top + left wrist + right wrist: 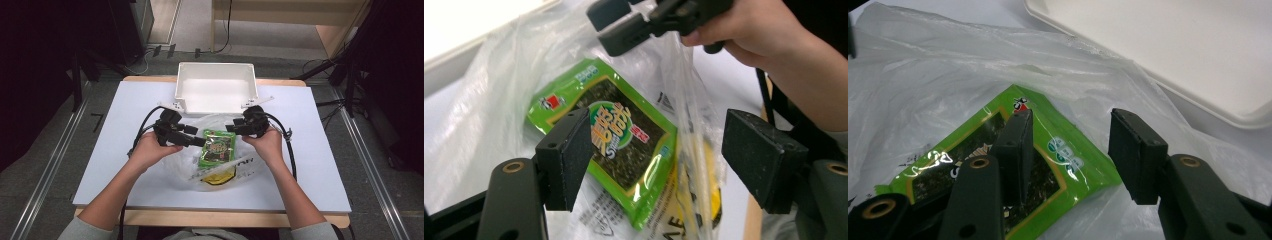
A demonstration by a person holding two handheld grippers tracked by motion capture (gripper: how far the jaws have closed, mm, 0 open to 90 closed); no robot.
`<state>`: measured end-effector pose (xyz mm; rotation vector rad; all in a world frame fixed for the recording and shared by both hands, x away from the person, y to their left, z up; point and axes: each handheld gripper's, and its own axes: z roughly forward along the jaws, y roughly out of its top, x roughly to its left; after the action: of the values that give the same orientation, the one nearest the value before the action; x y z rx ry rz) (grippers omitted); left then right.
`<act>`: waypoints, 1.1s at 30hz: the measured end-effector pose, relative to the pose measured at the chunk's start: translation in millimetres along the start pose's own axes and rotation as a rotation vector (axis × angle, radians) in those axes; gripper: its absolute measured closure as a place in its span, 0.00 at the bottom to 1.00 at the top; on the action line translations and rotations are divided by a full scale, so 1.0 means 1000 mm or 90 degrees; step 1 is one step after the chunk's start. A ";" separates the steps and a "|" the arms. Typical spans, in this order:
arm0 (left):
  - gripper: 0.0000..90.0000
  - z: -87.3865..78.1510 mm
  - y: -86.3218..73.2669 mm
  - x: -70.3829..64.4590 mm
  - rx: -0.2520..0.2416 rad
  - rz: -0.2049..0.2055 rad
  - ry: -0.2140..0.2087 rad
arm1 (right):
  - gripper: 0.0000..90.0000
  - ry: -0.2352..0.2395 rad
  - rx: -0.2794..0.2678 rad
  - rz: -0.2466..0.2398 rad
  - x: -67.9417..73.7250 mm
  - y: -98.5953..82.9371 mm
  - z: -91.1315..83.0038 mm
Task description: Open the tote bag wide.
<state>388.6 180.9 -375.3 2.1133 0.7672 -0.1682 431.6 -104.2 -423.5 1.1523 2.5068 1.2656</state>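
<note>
The green snack packet [217, 148] lies on a clear plastic bag [212, 172] on the counter [320, 170], between both claws, its long axis running toward the white tray [216, 87]. The left claw [196, 141] and right claw [231, 128] flank its far end, each wide open and empty, about equally near.
</note>
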 end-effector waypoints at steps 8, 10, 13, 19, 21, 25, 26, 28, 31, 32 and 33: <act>0.52 0.008 0.024 0.004 -0.001 0.007 0.025 | 0.59 0.002 0.004 -0.002 0.006 -0.015 -0.017; 0.57 0.012 0.031 0.005 0.005 0.003 0.036 | 0.59 0.002 0.000 -0.004 0.007 -0.018 -0.020; 0.68 0.018 0.039 0.008 0.000 0.007 0.047 | 0.59 0.002 -0.002 0.001 0.007 -0.023 -0.025; 0.89 0.031 0.052 0.017 0.000 0.017 0.041 | 0.60 0.010 -0.004 0.006 0.007 -0.030 -0.030; 0.92 0.040 0.060 0.019 0.012 0.038 0.054 | 0.62 0.006 0.001 0.002 0.008 -0.034 -0.031; 0.99 0.054 0.069 0.027 0.027 0.047 0.058 | 0.64 0.006 0.005 -0.004 0.010 -0.037 -0.031; 1.00 0.057 0.070 0.029 0.024 0.045 0.057 | 0.64 0.005 0.006 -0.002 0.010 -0.038 -0.031; 1.00 0.064 0.072 0.033 0.017 0.040 0.054 | 0.64 0.006 0.005 -0.003 0.011 -0.039 -0.031; 1.00 0.077 0.074 0.036 0.038 0.040 0.050 | 0.66 0.007 0.005 -0.005 0.012 -0.042 -0.032; 1.00 0.077 0.074 0.036 0.038 0.040 0.050 | 0.66 0.007 0.005 -0.004 0.012 -0.043 -0.032; 1.00 0.086 0.073 0.037 0.045 0.044 0.051 | 0.67 0.007 0.006 -0.006 0.012 -0.043 -0.032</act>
<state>473.5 100.0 -392.9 2.2222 0.7435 -0.0750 385.2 -132.9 -431.5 1.1364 2.5260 1.2627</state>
